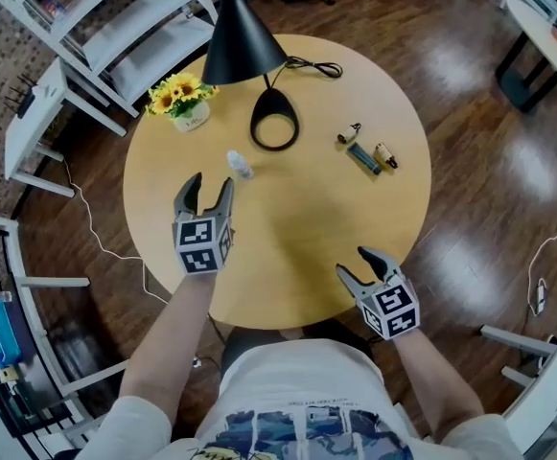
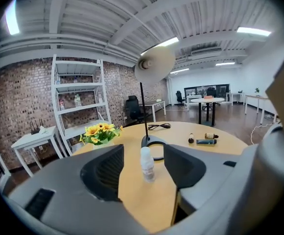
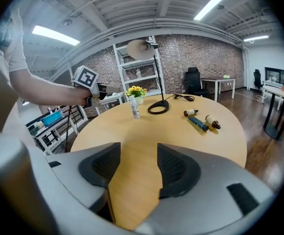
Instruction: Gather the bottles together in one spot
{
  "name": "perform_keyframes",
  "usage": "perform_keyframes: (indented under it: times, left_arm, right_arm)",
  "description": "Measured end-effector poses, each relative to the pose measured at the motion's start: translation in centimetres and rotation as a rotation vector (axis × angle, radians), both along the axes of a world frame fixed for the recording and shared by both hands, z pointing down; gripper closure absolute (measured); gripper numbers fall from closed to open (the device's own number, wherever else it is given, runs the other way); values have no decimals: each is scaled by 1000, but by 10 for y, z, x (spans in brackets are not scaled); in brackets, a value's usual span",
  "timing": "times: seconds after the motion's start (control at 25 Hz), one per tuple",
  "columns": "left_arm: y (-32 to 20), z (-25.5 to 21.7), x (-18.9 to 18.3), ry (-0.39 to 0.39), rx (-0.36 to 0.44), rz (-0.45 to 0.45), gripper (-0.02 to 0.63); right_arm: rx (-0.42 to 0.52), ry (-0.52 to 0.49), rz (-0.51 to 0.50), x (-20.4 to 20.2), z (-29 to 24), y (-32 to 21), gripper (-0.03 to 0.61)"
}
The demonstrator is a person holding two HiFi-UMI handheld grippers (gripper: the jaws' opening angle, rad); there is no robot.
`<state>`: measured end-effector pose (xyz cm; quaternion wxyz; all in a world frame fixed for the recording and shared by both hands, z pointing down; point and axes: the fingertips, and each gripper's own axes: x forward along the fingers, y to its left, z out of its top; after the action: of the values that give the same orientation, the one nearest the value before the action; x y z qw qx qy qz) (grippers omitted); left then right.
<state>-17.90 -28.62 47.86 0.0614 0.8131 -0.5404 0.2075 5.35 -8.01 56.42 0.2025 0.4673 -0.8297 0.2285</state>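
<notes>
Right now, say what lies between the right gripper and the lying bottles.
Only bare tabletop separates right gripper and lying bottles, per the right gripper view.

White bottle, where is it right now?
Head view: the white bottle stands left of centre, between sunflower pot and lamp base, just ahead of the left gripper.

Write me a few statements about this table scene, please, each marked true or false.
1. The white bottle stands upright on the table. True.
2. The left gripper is shut on the white bottle. False: its fingers are apart, and the bottle stands free beyond them.
3. The right gripper is open and empty. True.
4. All bottles are gathered together. False: the two small bottles lie beside the blue tube, far from the white bottle.
</notes>
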Motion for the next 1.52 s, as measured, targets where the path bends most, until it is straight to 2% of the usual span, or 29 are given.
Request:
perform_keyframes:
  times: [0.2,0.32,0.44,0.56,0.76,0.88,1.04,1.2,1.36,1.44,1.52]
  left_arm:
    - [76,-12,-20,71,-72,19,368]
    - [127,-13,-30,112,-122,79,368]
    - [175,-17,-54,115,-152,124,368]
    - [219,-28,-83,139,-167,132,365]
    - [302,-30,-121,181,-238,129,364]
    - [341,-28,-141,195,-246,113,365]
    - [375,-12,-159,199,-297,97,364]
    - [398,-7,-166,191,-313,106,365]
    - [407,-8,-171,243,-309,94,362]
    - [409,-8,-171,265,-306,83,322]
    - [407,-8,-170,265,-300,75,314]
  right_arm:
    - [22,-2,2,-15,-13,12,318]
    - [45,1,16,-25,-28,29,318]
    - [51,3,36,-43,-36,54,318]
    - [44,10,54,-63,-44,85,318]
    - [37,35,72,-95,-62,142,318]
    - [51,61,80,-108,-75,170,318]
    - [48,76,82,-124,-81,202,318]
    - [52,93,83,-132,-86,224,318]
    - [57,102,87,-135,-87,240,318]
    - [55,113,88,-133,-84,245,318]
    - [57,124,92,-127,-82,245,318]
